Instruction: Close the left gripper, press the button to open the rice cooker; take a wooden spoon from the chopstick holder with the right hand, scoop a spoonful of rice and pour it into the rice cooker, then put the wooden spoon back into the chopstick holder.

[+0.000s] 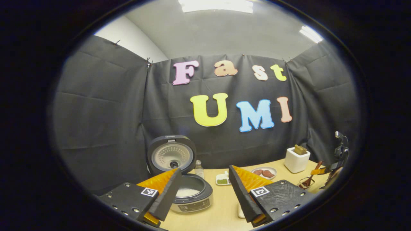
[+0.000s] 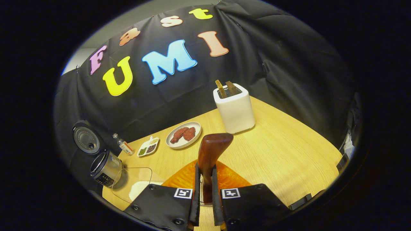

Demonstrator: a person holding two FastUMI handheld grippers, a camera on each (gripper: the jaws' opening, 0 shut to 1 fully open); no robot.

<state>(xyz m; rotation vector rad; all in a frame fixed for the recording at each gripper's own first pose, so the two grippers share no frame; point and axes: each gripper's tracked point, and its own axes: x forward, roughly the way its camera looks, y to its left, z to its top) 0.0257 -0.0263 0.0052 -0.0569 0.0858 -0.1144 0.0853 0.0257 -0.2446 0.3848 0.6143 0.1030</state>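
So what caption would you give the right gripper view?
Right gripper shut on the wooden spoon's handle, with the toaster behind.

Both views low over the table (image 1: 221,205) — shared: rice cooker (image 1: 189,192), toaster (image 2: 234,109).

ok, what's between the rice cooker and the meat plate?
In the right gripper view: a small bottle and a divided condiment dish sit between the rice cooker and the meat plate.
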